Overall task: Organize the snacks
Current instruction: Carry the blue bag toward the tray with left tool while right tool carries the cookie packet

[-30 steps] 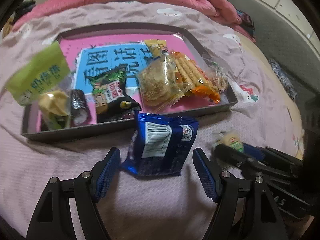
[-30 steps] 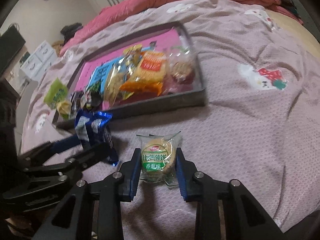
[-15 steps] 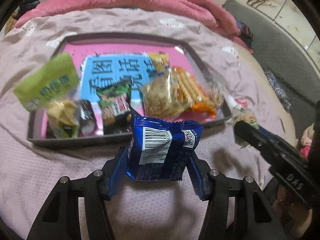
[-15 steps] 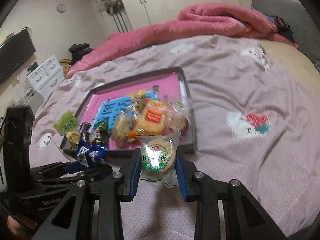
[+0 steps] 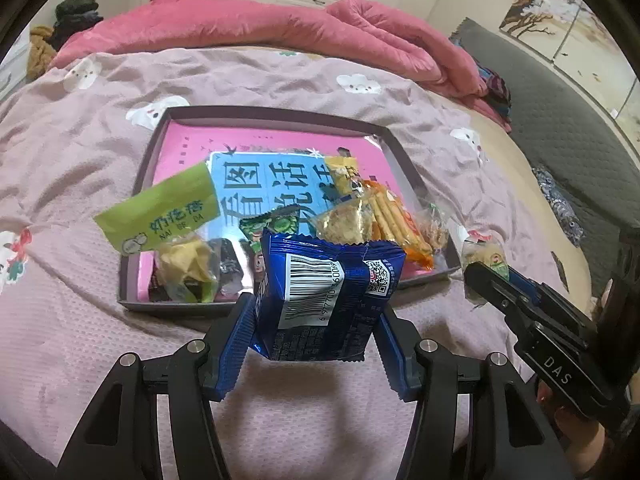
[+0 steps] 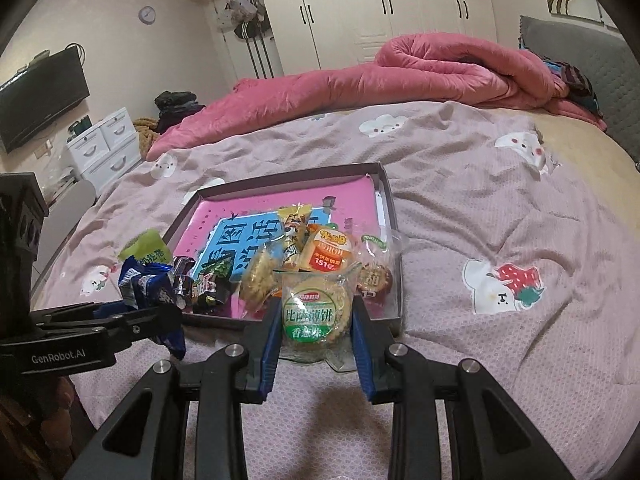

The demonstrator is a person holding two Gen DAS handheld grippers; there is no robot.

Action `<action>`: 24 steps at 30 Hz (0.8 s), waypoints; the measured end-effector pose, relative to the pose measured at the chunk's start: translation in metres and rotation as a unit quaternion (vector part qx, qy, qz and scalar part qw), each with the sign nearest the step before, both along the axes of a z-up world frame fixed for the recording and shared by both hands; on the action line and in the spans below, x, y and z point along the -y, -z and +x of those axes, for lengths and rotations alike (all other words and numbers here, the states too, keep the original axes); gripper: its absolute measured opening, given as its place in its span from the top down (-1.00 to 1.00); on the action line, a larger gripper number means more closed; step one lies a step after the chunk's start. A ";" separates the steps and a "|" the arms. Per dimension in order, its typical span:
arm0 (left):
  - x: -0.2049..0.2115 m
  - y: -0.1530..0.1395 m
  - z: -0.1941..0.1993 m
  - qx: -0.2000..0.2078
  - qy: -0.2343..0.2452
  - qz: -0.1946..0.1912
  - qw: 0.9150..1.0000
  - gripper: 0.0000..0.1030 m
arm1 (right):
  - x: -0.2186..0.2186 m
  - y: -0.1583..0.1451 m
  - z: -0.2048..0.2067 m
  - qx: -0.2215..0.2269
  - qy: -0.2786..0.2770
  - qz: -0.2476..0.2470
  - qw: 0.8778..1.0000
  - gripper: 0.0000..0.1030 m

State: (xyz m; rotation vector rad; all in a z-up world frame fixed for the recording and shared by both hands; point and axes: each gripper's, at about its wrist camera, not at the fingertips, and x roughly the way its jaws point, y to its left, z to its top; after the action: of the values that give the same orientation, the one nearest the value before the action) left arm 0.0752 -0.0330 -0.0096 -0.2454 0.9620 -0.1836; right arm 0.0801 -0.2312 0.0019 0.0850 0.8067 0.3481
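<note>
My left gripper (image 5: pixel 316 320) is shut on a blue foil snack packet (image 5: pixel 328 292), held above the bedspread just in front of the tray (image 5: pixel 276 114). The same packet (image 6: pixel 148 284) shows at the left of the right wrist view. My right gripper (image 6: pixel 316 328) is shut on a clear-wrapped round biscuit with a green label (image 6: pixel 314 312), lifted near the tray's (image 6: pixel 390 216) front right corner; it appears as the biscuit (image 5: pixel 486 258) in the left wrist view. The dark shallow tray with a pink and blue liner holds several snacks: a green packet (image 5: pixel 164 210), an orange cracker pack (image 5: pixel 394 220).
The tray lies on a mauve patterned bedspread (image 6: pixel 500 216). A rolled pink duvet (image 6: pixel 400 76) runs along the far side. A grey headboard (image 5: pixel 568 112) stands to the right, white drawers (image 6: pixel 106 140) and a television (image 6: pixel 40 96) to the left.
The left gripper closed on the blue packet and lifted it off the bedspread toward the tray. The right gripper rose with the biscuit and tilted up, showing more of the room.
</note>
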 end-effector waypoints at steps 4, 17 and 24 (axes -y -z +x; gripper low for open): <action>-0.003 -0.006 0.000 0.010 -0.005 0.004 1.000 -0.15 | -0.001 -0.003 -0.001 0.008 -0.001 -0.001 1.000 0.37; -0.035 -0.016 0.014 0.028 -0.051 0.003 0.998 -0.15 | -0.001 -0.014 0.015 0.036 0.000 0.004 0.999 0.37; -0.056 -0.022 0.020 0.041 -0.078 -0.002 0.996 -0.15 | 0.000 -0.018 0.024 0.048 -0.001 0.007 0.999 0.37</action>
State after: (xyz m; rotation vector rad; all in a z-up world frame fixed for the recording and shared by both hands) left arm 0.0956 0.0225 0.0128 -0.3133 0.8579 -0.0510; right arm 0.1039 -0.2311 0.0202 0.0803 0.7104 0.3578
